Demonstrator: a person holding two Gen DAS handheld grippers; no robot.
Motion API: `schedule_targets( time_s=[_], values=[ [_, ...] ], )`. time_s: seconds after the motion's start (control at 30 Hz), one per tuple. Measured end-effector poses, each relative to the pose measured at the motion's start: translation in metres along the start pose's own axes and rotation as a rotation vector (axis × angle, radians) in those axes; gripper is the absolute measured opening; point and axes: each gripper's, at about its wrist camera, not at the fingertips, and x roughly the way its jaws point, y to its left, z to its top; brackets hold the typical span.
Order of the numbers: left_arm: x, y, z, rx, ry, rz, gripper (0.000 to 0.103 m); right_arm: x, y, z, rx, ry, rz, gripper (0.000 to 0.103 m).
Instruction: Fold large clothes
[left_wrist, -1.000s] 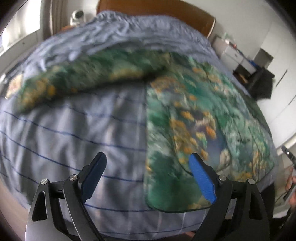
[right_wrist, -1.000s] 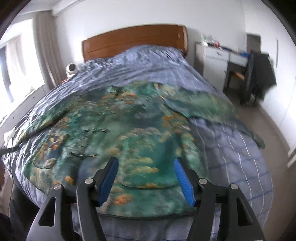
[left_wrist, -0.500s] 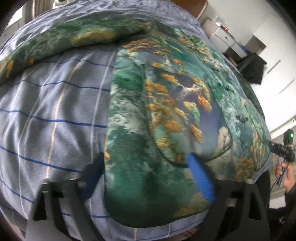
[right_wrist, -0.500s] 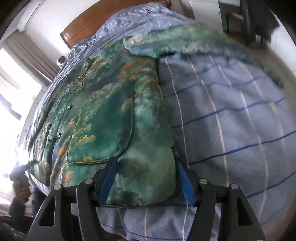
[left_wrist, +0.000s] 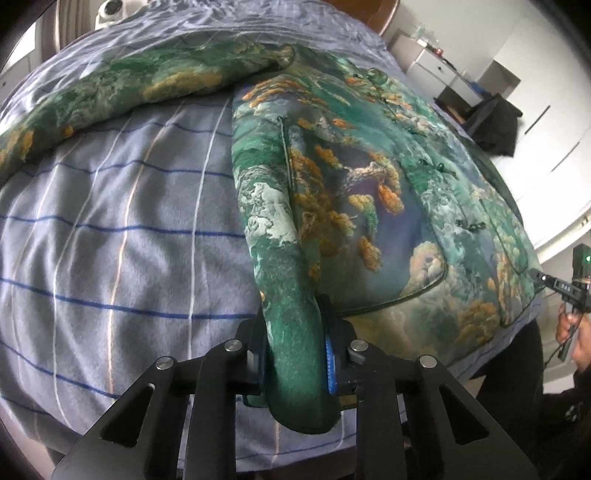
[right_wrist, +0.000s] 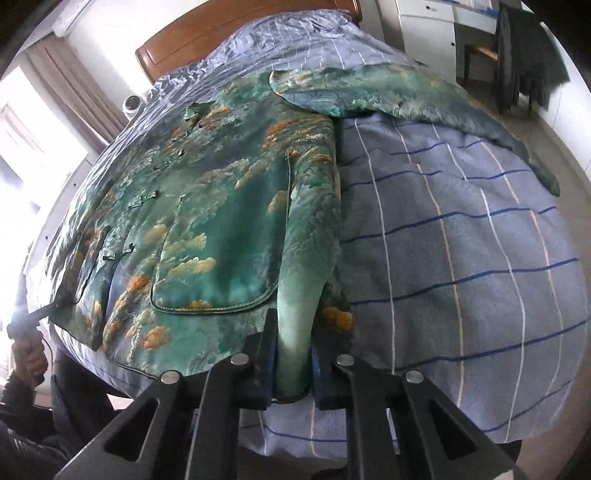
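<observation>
A green padded jacket (left_wrist: 369, 184) with orange and white cloud print lies face up on the bed, frog buttons down its middle. Its sleeves spread sideways (left_wrist: 147, 81) (right_wrist: 406, 92). My left gripper (left_wrist: 295, 332) is closing its jaws on the bunched bottom-left corner of the jacket, and the blue pads press the fabric. In the right wrist view the jacket (right_wrist: 221, 203) has its bottom-right corner pinched upright in my right gripper (right_wrist: 293, 332), which is shut on it. Each view shows the other gripper and a hand at the far hem corner (left_wrist: 561, 288) (right_wrist: 29, 317).
The blue-grey checked bedspread (left_wrist: 110, 240) (right_wrist: 461, 240) covers the bed up to a wooden headboard (right_wrist: 221, 40). A small white camera (right_wrist: 131, 103) sits by the curtain. White drawers (left_wrist: 432, 59) and a chair with dark clothes (right_wrist: 524, 74) stand on the right.
Both grippers came down to the jacket's bottom hem with jaws wide, then shut on its two corners, and the fabric now bunches up between the pads.
</observation>
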Motion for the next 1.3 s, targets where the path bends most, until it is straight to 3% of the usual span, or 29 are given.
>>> schedule_targets(
  time_s=[0.07,0.13,0.23,0.37,0.4,0.5,0.67,0.77,0.83,0.87,0.93,1.07,1.2,1.3],
  values=[
    [0.002,-0.002,0.002,0.004,-0.007,0.032,0.035,0.005,-0.003,0.002,-0.006,-0.005,-0.021,0.015],
    [-0.001,-0.008,0.002,0.019,-0.028,0.090,0.048,0.010,-0.003,0.003,0.001,-0.010,-0.040,0.024],
    [-0.014,-0.015,-0.001,0.031,-0.068,0.132,0.065,0.012,-0.008,0.003,0.038,-0.021,-0.067,0.048],
    [-0.044,-0.032,0.003,0.041,-0.196,0.204,0.098,-0.005,-0.013,0.001,0.061,-0.065,-0.128,0.064],
    [-0.054,-0.037,0.005,0.038,-0.248,0.226,0.101,-0.009,-0.012,0.001,0.056,-0.081,-0.153,0.065],
    [-0.076,-0.049,0.016,0.030,-0.370,0.247,0.101,-0.024,-0.007,0.005,0.024,-0.137,-0.230,0.065],
    [-0.097,-0.069,0.037,0.019,-0.488,0.281,0.101,-0.047,0.010,0.013,-0.045,-0.238,-0.322,0.065],
    [-0.097,-0.078,0.043,0.035,-0.479,0.265,0.101,-0.058,0.020,0.016,-0.077,-0.283,-0.342,0.065],
    [-0.090,-0.082,0.042,0.032,-0.464,0.233,0.101,-0.064,0.023,0.015,-0.092,-0.316,-0.310,0.066],
    [-0.084,-0.083,0.039,0.021,-0.447,0.216,0.101,-0.067,0.026,0.014,-0.111,-0.337,-0.291,0.068],
    [-0.072,-0.085,0.033,-0.001,-0.406,0.181,0.101,-0.070,0.033,0.011,-0.152,-0.364,-0.277,0.084],
    [-0.058,-0.101,0.023,0.035,-0.314,0.134,0.101,-0.071,0.050,0.004,-0.250,-0.391,-0.260,0.084],
    [-0.062,-0.124,0.016,0.137,-0.340,0.194,0.102,-0.071,0.064,-0.001,-0.311,-0.406,-0.253,0.085],
    [-0.072,-0.135,0.017,0.188,-0.373,0.192,0.102,-0.072,0.071,-0.001,-0.327,-0.408,-0.260,0.085]
  ],
)
